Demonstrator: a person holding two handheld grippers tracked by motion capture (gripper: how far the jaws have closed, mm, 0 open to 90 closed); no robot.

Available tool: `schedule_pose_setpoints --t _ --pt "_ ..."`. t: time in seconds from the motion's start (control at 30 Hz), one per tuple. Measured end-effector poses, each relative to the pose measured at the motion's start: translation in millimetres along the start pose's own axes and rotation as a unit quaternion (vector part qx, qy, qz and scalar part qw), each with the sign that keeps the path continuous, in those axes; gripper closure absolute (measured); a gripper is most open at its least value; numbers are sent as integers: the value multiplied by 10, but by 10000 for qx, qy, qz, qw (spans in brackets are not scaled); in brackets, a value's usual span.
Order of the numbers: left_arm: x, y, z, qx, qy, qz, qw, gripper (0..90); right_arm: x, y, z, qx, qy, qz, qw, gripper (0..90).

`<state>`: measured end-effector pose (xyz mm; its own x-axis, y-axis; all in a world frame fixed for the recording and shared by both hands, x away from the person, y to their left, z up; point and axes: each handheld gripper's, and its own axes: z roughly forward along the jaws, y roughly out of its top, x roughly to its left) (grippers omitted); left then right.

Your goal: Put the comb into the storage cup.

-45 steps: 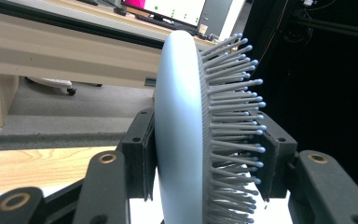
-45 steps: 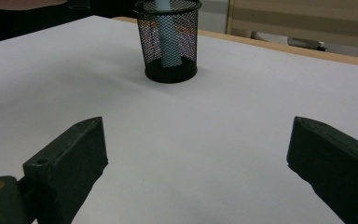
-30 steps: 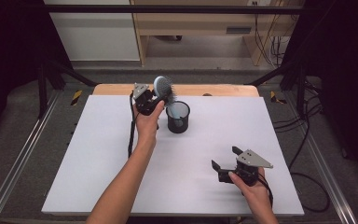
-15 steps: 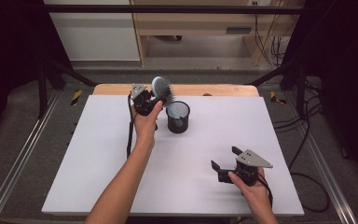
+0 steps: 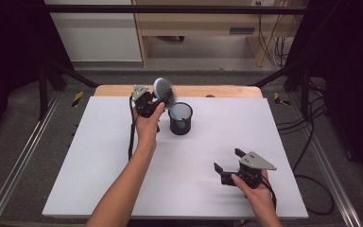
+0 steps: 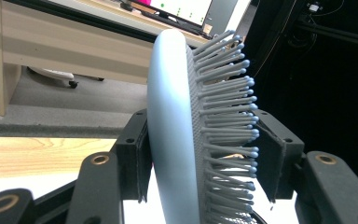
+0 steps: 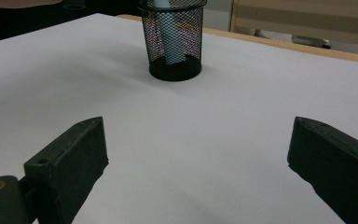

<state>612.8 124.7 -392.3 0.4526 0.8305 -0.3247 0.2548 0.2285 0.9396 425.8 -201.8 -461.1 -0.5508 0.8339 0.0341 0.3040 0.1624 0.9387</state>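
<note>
A pale blue hairbrush [image 5: 160, 88] stands tilted with its handle down in a black mesh cup [image 5: 180, 120] at the back middle of the white table [image 5: 90, 161]. My left gripper [image 5: 163, 97] is shut on the brush head. In the left gripper view one pad lies against the smooth back of the hairbrush [image 6: 170, 126] and the other against the bristle tips. My right gripper [image 5: 227, 160] rests open on the table at the front right, nothing between its jaws. In the right gripper view the mesh cup [image 7: 175, 44] stands ahead, with the brush handle [image 7: 171, 39] inside.
A wooden strip [image 5: 222, 91] runs along the table's back edge. The left gripper's cable [image 5: 132, 135] trails down over the table beside the forearm. Metal rails [image 5: 19, 165] flank the table, and cables [image 5: 312, 142] lie on the floor at the right.
</note>
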Motion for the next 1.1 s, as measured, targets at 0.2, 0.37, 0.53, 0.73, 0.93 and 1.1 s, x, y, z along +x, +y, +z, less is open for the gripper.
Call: schedule_pose_setpoints --t 0.2,0.37,0.53,0.73,0.93,1.1 --pt "3 0 2 -12 -8 7 10000 442 3 -1 2 9 2 -3 10000 51" --pt "5 1 1 -15 -6 30 10000 429 6 -1 4 10 6 -3 10000 51" --pt "7 0 2 -5 -20 34 10000 404 5 -1 4 11 7 5 10000 50" --pt "-3 -5 6 15 -17 89 10000 372 8 -1 5 13 8 0 10000 51" --pt "3 -10 10 49 22 105 9999 300 8 -2 6 21 11 -2 10000 51" --pt "-1 -8 11 19 26 95 10000 188 10 -3 7 24 15 -10 10000 51"
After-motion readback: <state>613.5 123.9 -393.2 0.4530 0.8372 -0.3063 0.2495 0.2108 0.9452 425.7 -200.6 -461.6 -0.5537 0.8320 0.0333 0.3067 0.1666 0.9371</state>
